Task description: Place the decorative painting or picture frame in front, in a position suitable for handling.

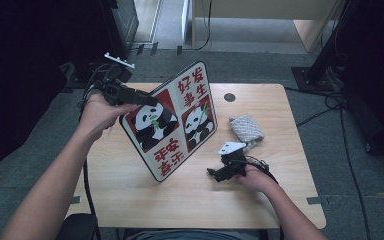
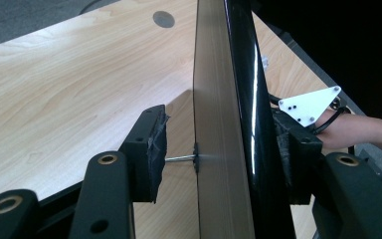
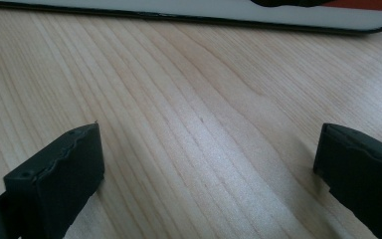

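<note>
Jaws of the left gripper: parted, straddling the upper edge of the panda board. One pad stands clear of the board's pale back, with a gap between; the opposite pad sits against or just beside the glossy black front, contact not certain. No firm clamp visible.

Jaws of the right gripper: wide apart, nothing between them but bare table; gripper resting low on the tabletop, near the board's lower edge.

Panda board: flat rectangular panel, rounded corners, black rim. Four fields on its face: two red with a panda each, two white with red characters. Stands tilted on its lower corner at the middle of the table, upper edge at the left gripper.

Grey cloth: crumpled, lying on the table just beyond the right gripper, apart from the board.
</note>
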The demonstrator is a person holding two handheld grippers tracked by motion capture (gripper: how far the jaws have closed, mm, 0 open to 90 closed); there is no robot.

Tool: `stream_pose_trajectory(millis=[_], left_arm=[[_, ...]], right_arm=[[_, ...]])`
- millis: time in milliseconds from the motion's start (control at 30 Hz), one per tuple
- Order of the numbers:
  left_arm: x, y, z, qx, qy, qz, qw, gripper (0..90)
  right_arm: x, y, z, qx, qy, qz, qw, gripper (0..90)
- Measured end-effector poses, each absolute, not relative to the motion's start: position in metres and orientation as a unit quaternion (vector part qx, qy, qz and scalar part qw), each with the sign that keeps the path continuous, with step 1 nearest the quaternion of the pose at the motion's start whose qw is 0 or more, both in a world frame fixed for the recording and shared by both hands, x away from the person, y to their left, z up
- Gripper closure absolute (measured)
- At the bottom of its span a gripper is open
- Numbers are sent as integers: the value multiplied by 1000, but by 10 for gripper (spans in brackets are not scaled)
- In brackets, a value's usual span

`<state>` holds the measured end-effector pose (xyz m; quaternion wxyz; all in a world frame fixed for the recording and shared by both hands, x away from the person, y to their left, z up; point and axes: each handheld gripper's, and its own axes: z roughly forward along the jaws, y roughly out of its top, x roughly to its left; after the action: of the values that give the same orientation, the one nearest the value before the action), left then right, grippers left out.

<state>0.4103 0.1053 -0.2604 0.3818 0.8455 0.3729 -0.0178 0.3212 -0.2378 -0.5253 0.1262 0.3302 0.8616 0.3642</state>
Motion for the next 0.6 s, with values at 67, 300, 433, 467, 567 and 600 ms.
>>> stream_pose_trajectory(millis=[67, 300, 433, 467, 567, 600], left_arm=[[412, 106, -261, 843, 374, -32, 386, 460], [412, 104, -261, 846, 380, -15, 375, 392], [409, 100, -257, 850, 396, 23, 345, 307], [408, 99, -256, 852, 394, 21, 345, 311], [406, 98, -255, 853, 395, 32, 341, 302], [405, 98, -255, 852, 393, 38, 345, 315]], right_arm=[[321, -238, -525, 330, 862, 364, 126, 0], [321, -238, -525, 331, 862, 364, 126, 0], [321, -238, -525, 330, 862, 364, 126, 0], [321, -238, -525, 330, 862, 364, 126, 0], [321, -238, -525, 330, 862, 364, 126, 0], [321, -238, -525, 330, 862, 364, 126, 0]])
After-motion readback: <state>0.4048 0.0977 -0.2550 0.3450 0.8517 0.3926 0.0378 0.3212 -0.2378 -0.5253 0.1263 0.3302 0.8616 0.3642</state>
